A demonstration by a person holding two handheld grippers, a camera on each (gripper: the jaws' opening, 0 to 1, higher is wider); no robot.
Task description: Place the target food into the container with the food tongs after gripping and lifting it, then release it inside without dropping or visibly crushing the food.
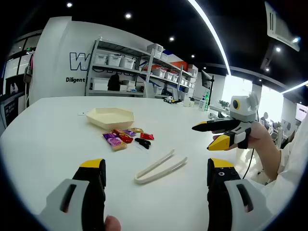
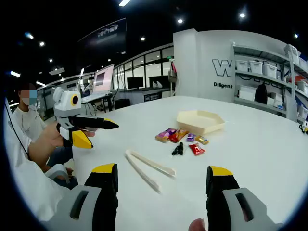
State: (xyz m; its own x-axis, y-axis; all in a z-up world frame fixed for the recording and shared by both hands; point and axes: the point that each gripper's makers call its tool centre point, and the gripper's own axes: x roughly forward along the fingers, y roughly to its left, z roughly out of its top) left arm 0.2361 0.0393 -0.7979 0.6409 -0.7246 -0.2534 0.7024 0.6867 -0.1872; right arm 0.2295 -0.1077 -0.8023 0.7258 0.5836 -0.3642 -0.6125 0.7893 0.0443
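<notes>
Candies: a small heap of wrapped sweets (image 1: 124, 137) lies on the white table, purple, red, gold and one dark wrapper; in the right gripper view the same heap (image 2: 182, 139) sits just in front of the container.
Container: a shallow cream hexagonal tray (image 1: 111, 117) stands on the table just behind the sweets, nothing visible inside it; in the right gripper view the tray (image 2: 200, 121) is beyond the heap.
Tongs: cream food tongs (image 1: 160, 167) lie flat on the table, near the sweets on the person's side and apart from them, arms slightly spread; also seen lying free (image 2: 148, 168) in the right gripper view.
Left gripper: its yellow-tipped jaws (image 1: 157, 175) stand wide apart, holding nothing, above the table short of the tongs; in the right gripper view it (image 2: 98, 131) is held in a hand (image 2: 45, 142) off the table's edge, jaws parted.
Right gripper: jaws (image 2: 163, 178) spread wide, nothing between them, tongs ahead; in the left gripper view it (image 1: 211, 134) hangs in a hand (image 1: 262, 142), jaws parted.
Table: white, broad top (image 1: 48, 134).
Background: shelving with bins (image 1: 139, 67) along a wall.
</notes>
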